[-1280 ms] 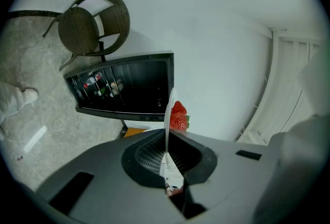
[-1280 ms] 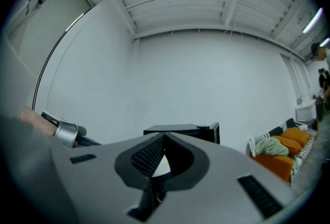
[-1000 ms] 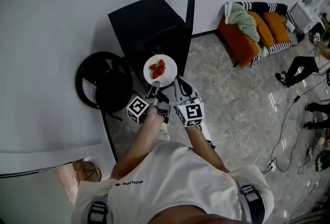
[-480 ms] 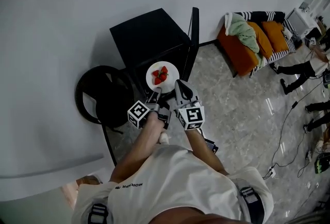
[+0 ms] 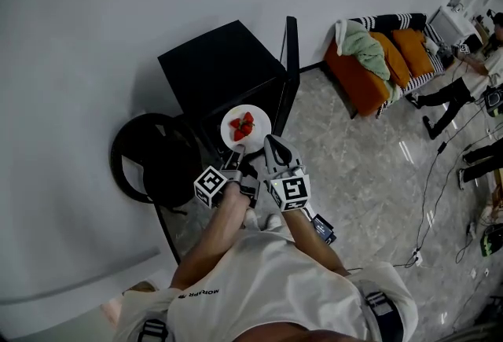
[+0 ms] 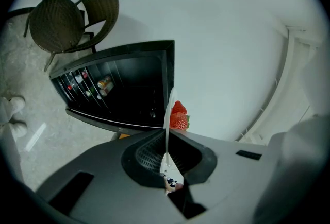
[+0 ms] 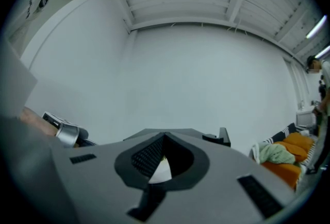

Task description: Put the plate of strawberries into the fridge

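Both forearms reached forward side by side from the torso, the left arm [image 5: 224,222] bare and slightly bent, the right arm [image 5: 308,234] close beside it, each gripper's marker cube facing up toward the head. The left gripper [image 5: 236,150] pointed ahead and a little downward, rolled onto its side, its jaws clamped on the near rim of the plate [image 5: 258,119]. The right gripper [image 5: 272,143] lay about level just beside the left one, its jaws drawn together at the tips.
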Motion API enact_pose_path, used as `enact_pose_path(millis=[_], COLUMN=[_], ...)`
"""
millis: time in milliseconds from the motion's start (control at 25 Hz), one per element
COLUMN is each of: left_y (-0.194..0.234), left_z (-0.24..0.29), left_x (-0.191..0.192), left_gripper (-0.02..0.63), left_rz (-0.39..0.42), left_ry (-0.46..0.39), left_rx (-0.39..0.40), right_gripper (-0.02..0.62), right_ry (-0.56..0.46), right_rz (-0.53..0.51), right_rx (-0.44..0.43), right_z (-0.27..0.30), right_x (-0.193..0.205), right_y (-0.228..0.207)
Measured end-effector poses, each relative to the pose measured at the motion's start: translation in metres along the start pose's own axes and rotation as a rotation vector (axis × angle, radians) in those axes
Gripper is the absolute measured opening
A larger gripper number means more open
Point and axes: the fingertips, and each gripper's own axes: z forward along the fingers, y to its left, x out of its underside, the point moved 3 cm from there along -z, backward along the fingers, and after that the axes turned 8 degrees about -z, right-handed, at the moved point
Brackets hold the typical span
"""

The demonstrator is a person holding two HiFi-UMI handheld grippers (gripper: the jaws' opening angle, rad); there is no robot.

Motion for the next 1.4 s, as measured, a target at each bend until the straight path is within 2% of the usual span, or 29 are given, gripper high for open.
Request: enact_pose_path(millis=[520,1080,1400], left_y=[0.005,0.047,0.083], left_z=[0.01,0.023,0.031], left_x=[-0.004,-0.012,-0.021], left_gripper=[0.009,0.009,0.009], left_rz=[-0.006,-0.051,-0.092], left_ry=[-0.064,-0.073,-0.077], left_rx=[0.005,-0.034,-0.06], right_gripper=[0.012,0.012,0.012], right_ry=[-0.017,-0.003,0.038], right_rz=[0.005,-0.002,0.0], right_rx=[-0.044,-0.079,-0.075], right_z=[0.008,0.018,0.025], right_x=[0.012,0.037,0.067], right_y=[-0.012,-0.016,-0.016])
